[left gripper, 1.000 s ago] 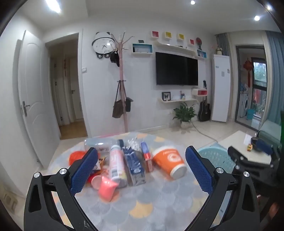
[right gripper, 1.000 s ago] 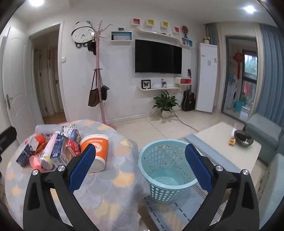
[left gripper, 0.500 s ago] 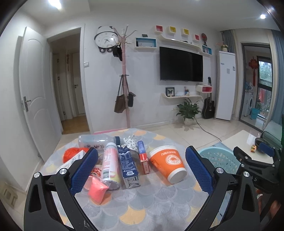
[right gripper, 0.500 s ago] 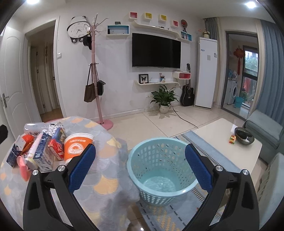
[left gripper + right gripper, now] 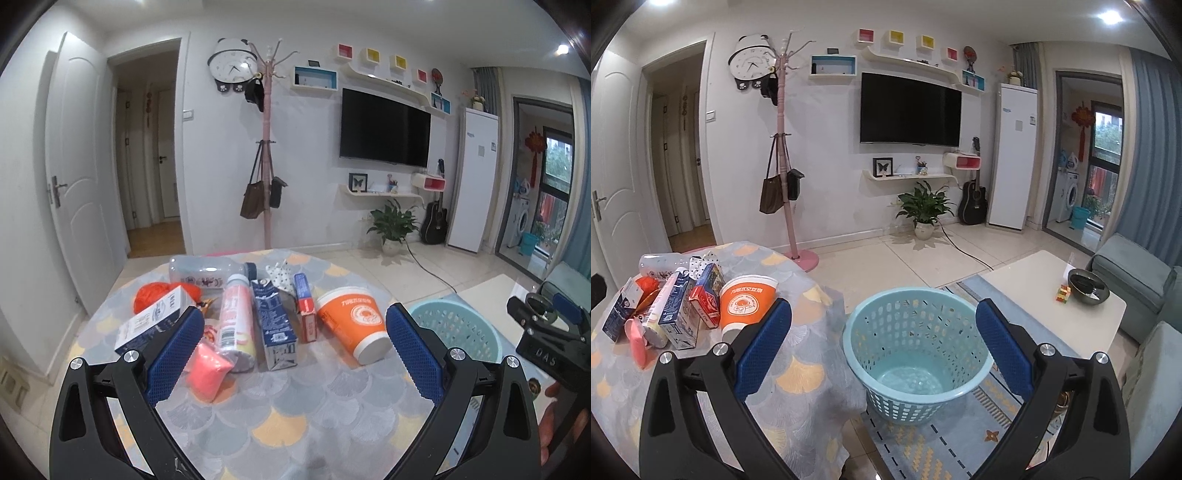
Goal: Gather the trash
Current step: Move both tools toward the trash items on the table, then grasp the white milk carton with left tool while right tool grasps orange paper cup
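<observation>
Trash lies on a round table with a scale-pattern cloth (image 5: pixel 280 417): an orange paper cup (image 5: pixel 354 323) on its side, a blue carton (image 5: pixel 275 328), a pink-labelled bottle (image 5: pixel 234 321), a red box (image 5: pixel 306 312), a white box (image 5: pixel 153 323), a clear bottle (image 5: pixel 203 273), an orange bag (image 5: pixel 155 293) and a pink packet (image 5: pixel 207 369). My left gripper (image 5: pixel 293 354) is open and empty, just short of the trash. My right gripper (image 5: pixel 882 354) is open and empty above a light blue basket (image 5: pixel 918 349), which stands empty on the floor right of the table. The cup (image 5: pixel 748 301) shows at left.
A white coffee table (image 5: pixel 1060 295) with a dark bowl (image 5: pixel 1087 288) stands right of the basket, with a grey-blue sofa (image 5: pixel 1137 280) behind. A pink coat stand (image 5: pixel 785 166) and a potted plant (image 5: pixel 925 210) stand by the far wall. A patterned rug (image 5: pixel 960 443) lies under the basket.
Both grippers have drawn back and tilted slightly. The trash now sits a little farther and higher in the left view. The basket has shifted toward the middle of the right view. Both stay open.
</observation>
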Available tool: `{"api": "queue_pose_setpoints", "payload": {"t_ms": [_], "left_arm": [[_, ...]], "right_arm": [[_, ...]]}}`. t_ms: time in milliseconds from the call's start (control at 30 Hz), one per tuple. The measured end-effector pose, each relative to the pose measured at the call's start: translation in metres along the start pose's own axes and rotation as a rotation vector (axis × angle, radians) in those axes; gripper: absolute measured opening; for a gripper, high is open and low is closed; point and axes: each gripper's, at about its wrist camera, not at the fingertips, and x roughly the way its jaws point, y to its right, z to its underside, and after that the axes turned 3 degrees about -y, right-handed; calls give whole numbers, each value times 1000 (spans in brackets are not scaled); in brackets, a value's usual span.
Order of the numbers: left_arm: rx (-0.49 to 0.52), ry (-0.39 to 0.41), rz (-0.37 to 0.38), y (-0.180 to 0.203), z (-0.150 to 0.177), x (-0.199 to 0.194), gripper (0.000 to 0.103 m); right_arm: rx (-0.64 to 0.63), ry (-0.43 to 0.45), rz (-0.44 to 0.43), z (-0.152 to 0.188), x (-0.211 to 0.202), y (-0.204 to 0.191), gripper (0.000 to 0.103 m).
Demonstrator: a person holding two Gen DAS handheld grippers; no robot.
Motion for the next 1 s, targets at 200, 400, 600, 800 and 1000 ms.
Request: {"api": "queue_pose_setpoints", "payload": {"t_ms": [200, 400, 600, 800, 1000], "left_arm": [[26, -19, 65, -12, 8, -2, 96], [5, -17, 83, -34, 17, -4, 96], [-34, -24, 56, -69, 23, -6, 96], [-91, -29, 5, -115, 16, 1, 96], [-15, -42, 24, -163, 0, 25, 96]], "right_arm": [[15, 19, 21, -1, -11, -7, 92], [10, 34, 18, -1, -24, -15, 92], [28, 20, -40, -2, -24, -32, 92], [-8, 14, -43, -6, -20, -58, 92], [-56, -10, -99, -12, -4, -83, 72]]}}
